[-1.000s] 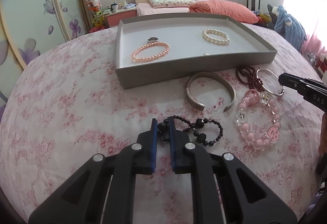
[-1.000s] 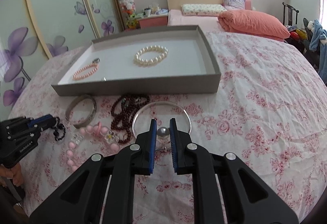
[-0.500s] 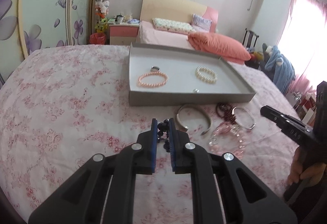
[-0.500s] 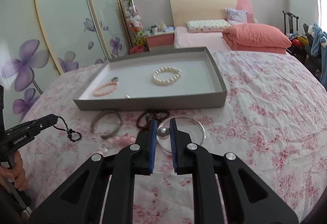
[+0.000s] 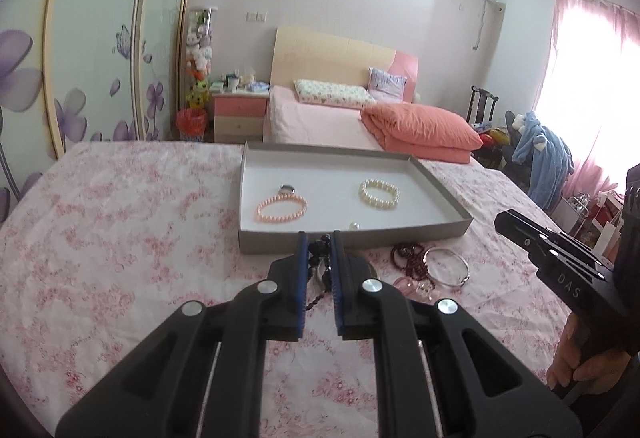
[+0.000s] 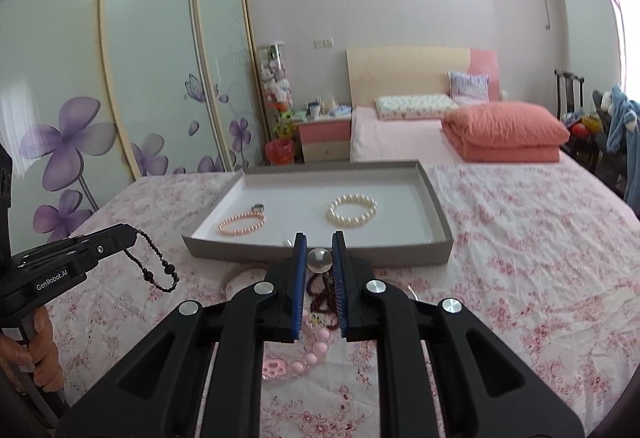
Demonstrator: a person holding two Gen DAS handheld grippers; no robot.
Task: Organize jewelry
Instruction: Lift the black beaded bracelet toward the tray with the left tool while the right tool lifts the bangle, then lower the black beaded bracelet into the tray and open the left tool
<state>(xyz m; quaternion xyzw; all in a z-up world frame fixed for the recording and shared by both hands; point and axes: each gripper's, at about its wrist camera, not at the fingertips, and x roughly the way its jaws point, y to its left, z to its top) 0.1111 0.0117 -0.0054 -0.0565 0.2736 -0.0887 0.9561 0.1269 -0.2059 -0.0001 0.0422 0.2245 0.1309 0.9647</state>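
The left tongs (image 5: 318, 238) are clenched on a black bead bracelet (image 6: 154, 262); in the right wrist view it hangs down from their tips, clear of the bed cover. The right tongs (image 6: 319, 240) are clenched on the silver ball (image 6: 319, 260) of a thin silver bangle, and the ball sits between the blue pads (image 6: 299, 270). Whether the ring of the bangle is free of the cover, I cannot tell.

Both tongs are above the flowered pink bed cover (image 5: 120, 222), just in front of the grey tray (image 5: 440, 230). Inside the tray lie a pink pearl bracelet (image 5: 281, 208), a white pearl bracelet (image 5: 379, 193), a small ring (image 5: 286, 188) just behind the pink one, and a single pearl (image 5: 353, 225) near the front wall.

On the cover, between the tray and the tongs, lie a dark red bead string (image 5: 406, 256), a pink bead bracelet (image 6: 310, 352) with flower charms, and another silver bangle (image 5: 446, 266). A hand (image 5: 580, 362) holds the handle of the right tongs.
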